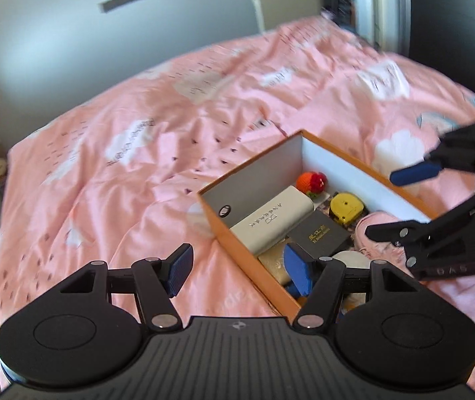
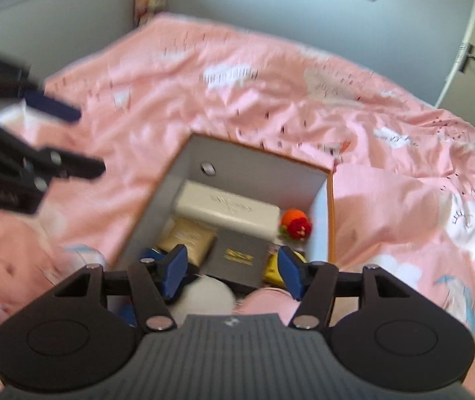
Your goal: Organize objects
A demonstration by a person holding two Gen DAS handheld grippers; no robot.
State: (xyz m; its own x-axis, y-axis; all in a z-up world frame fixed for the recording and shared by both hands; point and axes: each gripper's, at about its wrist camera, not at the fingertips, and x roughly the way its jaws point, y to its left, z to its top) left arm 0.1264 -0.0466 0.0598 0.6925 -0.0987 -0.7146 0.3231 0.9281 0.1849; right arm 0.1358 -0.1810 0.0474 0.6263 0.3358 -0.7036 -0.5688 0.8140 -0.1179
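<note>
1. The box (image 1: 307,200) sits on the bed (image 1: 137,153), already full of objects.
2. Left tool (image 1: 240,271) is spread wide and empty, straddling the box's near-left wall.
3. Right tool (image 2: 232,271), also wide apart and empty, hovers directly above the contents, nearer.

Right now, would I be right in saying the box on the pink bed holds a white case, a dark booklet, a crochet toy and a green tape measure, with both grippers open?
Not quite: the tape measure is yellow, not green, as the left wrist view shows. The rest holds: the box holds the white case, dark booklet and crochet toy, and both the left gripper and right gripper are open.
</note>
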